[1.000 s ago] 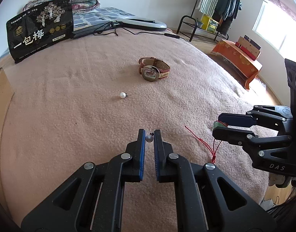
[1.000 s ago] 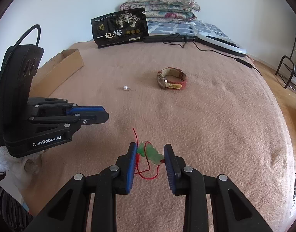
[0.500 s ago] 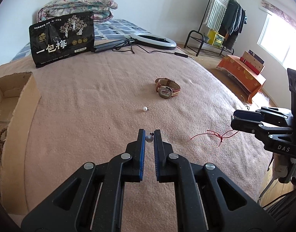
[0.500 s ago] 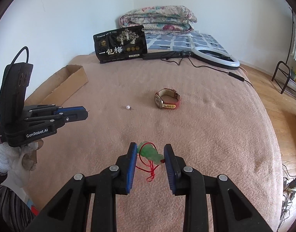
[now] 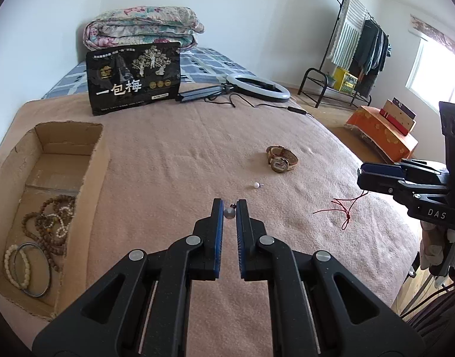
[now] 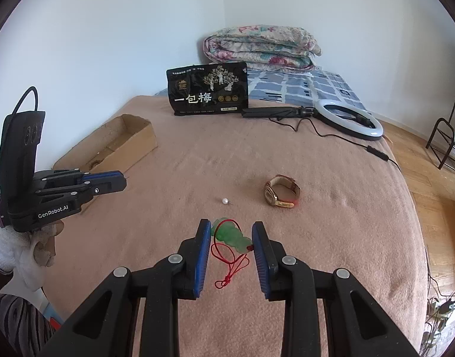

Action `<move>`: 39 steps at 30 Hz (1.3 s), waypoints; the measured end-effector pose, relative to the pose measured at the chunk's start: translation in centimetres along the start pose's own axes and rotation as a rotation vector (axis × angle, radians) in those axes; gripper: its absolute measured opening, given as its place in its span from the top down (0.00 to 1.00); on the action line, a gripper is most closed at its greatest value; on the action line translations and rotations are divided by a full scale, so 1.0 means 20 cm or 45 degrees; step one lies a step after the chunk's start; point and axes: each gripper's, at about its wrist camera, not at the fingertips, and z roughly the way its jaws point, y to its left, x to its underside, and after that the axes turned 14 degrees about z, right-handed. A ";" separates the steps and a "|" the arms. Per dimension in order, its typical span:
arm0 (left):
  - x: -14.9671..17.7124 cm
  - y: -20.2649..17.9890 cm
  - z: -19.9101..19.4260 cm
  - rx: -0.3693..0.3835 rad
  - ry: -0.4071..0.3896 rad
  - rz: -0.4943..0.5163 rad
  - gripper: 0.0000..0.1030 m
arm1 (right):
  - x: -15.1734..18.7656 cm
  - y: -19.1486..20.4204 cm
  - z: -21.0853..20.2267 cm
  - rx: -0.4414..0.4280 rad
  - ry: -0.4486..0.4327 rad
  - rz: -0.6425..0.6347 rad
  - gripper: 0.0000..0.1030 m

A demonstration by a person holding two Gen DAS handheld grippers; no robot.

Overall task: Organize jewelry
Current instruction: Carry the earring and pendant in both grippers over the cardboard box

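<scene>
My left gripper is shut on a small pearl earring and holds it above the pink blanket. It also shows in the right wrist view. My right gripper is shut on a green jade pendant; its red cord hangs down. In the left wrist view the right gripper is at the right with the cord dangling. A second pearl earring and a wristwatch lie on the blanket. An open cardboard box at the left holds bead bracelets and a bangle.
A black snack bag stands at the back of the bed before a folded quilt. A ring light with cable lies at the back right. A clothes rack and orange-covered bench stand beyond the bed's right edge.
Both grippers have risen and pulled back from the blanket with their items. My left view has swung left, so the cardboard box with its bracelets has come into sight.
</scene>
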 end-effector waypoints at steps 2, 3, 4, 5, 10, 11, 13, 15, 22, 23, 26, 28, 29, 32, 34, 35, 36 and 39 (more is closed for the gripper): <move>0.01 0.05 -0.04 -0.018 -0.010 -0.023 0.94 | -0.03 0.05 0.02 -0.017 -0.004 -0.018 0.73; 0.01 0.08 -0.05 -0.029 -0.012 -0.033 0.94 | -0.04 0.08 0.03 -0.027 -0.006 -0.027 0.73; 0.02 0.11 -0.07 -0.040 -0.015 -0.041 0.94 | -0.06 0.11 0.04 -0.037 -0.008 -0.036 0.73; 0.02 0.14 -0.09 -0.053 -0.019 -0.050 0.94 | -0.07 0.14 0.05 -0.047 -0.009 -0.045 0.73; 0.05 0.27 -0.17 -0.112 -0.037 -0.094 0.94 | -0.13 0.29 0.10 -0.095 -0.012 -0.091 0.73; 0.06 0.30 -0.18 -0.124 -0.041 -0.104 0.94 | -0.15 0.32 0.12 -0.103 -0.012 -0.103 0.73; 0.06 0.36 -0.21 -0.144 -0.047 -0.120 0.94 | -0.18 0.39 0.15 -0.116 -0.012 -0.126 0.73; 0.07 0.41 -0.24 -0.167 -0.050 -0.133 0.94 | -0.21 0.45 0.18 -0.132 -0.010 -0.145 0.73; 0.10 0.62 -0.31 -0.231 -0.061 -0.184 0.94 | -0.31 0.69 0.31 -0.185 -0.009 -0.213 0.73; 0.11 0.65 -0.32 -0.239 -0.063 -0.192 0.94 | -0.33 0.72 0.33 -0.191 -0.011 -0.222 0.73; 0.12 0.73 -0.34 -0.265 -0.062 -0.209 0.94 | -0.37 0.80 0.39 -0.213 -0.007 -0.236 0.73; 0.13 0.77 -0.35 -0.284 -0.060 -0.215 0.94 | -0.40 0.85 0.43 -0.227 -0.003 -0.235 0.73; 0.13 0.79 -0.35 -0.293 -0.058 -0.217 0.94 | -0.42 0.86 0.44 -0.235 -0.001 -0.231 0.73; 0.14 0.86 -0.36 -0.313 -0.058 -0.231 0.94 | -0.47 0.94 0.49 -0.257 -0.001 -0.224 0.73; 0.14 0.92 -0.36 -0.318 -0.063 -0.252 0.94 | -0.50 0.98 0.51 -0.261 -0.010 -0.235 0.73; 0.15 0.94 -0.36 -0.318 -0.063 -0.260 0.94 | -0.52 1.01 0.52 -0.263 -0.015 -0.240 0.73; 0.15 0.96 -0.36 -0.321 -0.062 -0.267 0.94 | -0.54 1.03 0.54 -0.264 -0.019 -0.245 0.73; 0.16 1.03 -0.35 -0.329 -0.057 -0.286 0.94 | -0.58 1.09 0.59 -0.268 -0.021 -0.254 0.73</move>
